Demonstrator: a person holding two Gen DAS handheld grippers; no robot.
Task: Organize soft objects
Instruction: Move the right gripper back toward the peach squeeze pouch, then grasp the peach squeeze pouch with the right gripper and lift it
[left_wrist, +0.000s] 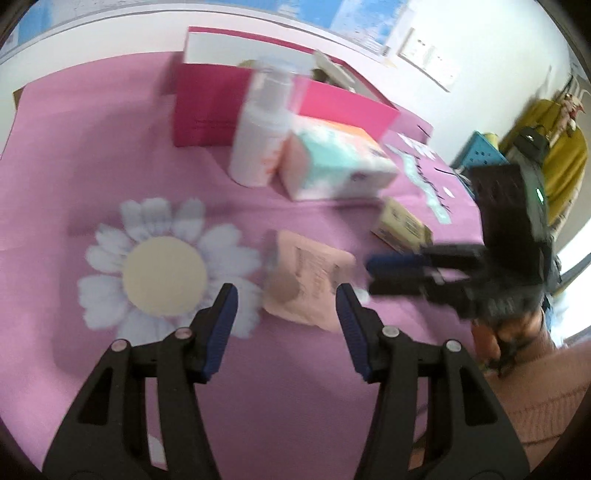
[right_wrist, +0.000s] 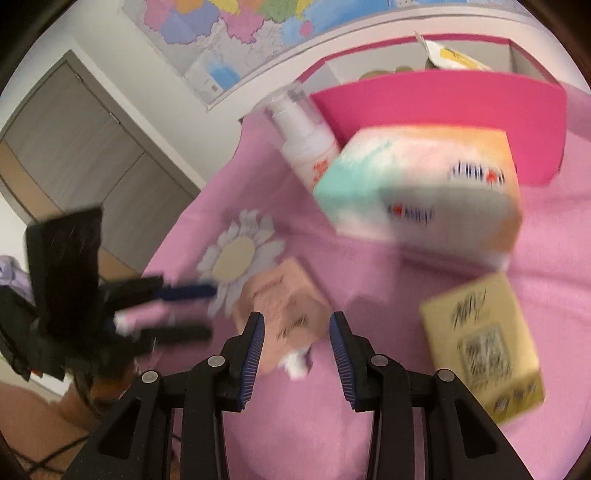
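Note:
A flat peach pack (left_wrist: 306, 280) lies on the pink cloth, just beyond my left gripper (left_wrist: 287, 295), which hangs open above the cloth with nothing between its fingers. My right gripper (right_wrist: 296, 321) is open over the near corner of the peach pack (right_wrist: 284, 306), with a small white scrap (right_wrist: 295, 362) on the cloth below its jaws. In the left wrist view the right gripper (left_wrist: 370, 275) points at the pack's right edge. A pastel tissue pack (right_wrist: 417, 192) and a yellow pack (right_wrist: 484, 343) lie further back. Both views are motion-blurred.
An open pink box (left_wrist: 207, 107) stands at the back, with a white pump bottle (left_wrist: 258, 140) and the tissue pack (left_wrist: 340, 166) in front of it. A daisy-shaped mat (left_wrist: 164, 273) lies left of the peach pack. A person's pink sleeve (left_wrist: 535, 398) is at the right.

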